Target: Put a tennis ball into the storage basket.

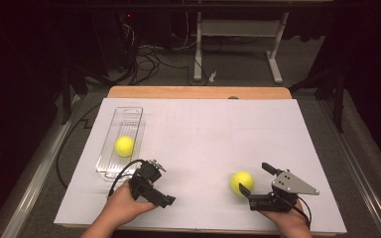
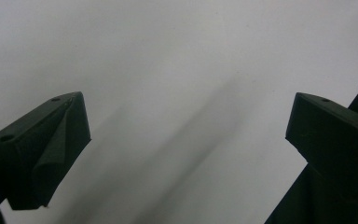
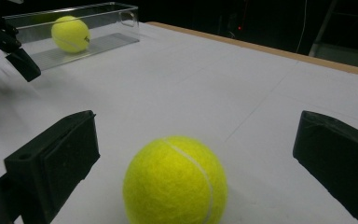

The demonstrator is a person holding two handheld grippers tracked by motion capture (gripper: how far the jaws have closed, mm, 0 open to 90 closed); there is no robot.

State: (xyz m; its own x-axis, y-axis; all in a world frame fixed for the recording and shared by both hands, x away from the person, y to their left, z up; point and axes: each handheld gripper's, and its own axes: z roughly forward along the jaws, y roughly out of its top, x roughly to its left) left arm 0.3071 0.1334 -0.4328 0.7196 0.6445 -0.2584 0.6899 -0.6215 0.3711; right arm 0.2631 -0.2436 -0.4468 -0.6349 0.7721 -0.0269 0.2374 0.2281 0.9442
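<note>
One yellow tennis ball (image 1: pixel 241 182) lies on the white table sheet at the front right. My right gripper (image 1: pixel 256 179) stands open around it, a jaw on either side, neither touching. The right gripper view has this ball (image 3: pixel 175 182) close up between the spread jaws of the right gripper (image 3: pixel 196 140). A second tennis ball (image 1: pixel 124 146) rests inside a clear plastic tray (image 1: pixel 129 116) at the left; both the ball (image 3: pixel 71 33) and the tray (image 3: pixel 116 18) appear far off in the right gripper view. My left gripper (image 1: pixel 155 191) is open and empty just right of the tray's near end, tilted down at bare sheet (image 2: pixel 189 121).
The white sheet (image 1: pixel 218 129) covers a wooden table whose far edge (image 1: pixel 198 92) shows beyond it. Past the table stand a desk frame (image 1: pixel 238 29) and loose cables on the floor. The left gripper (image 3: pixel 14 51) shows at the upper left of the right gripper view.
</note>
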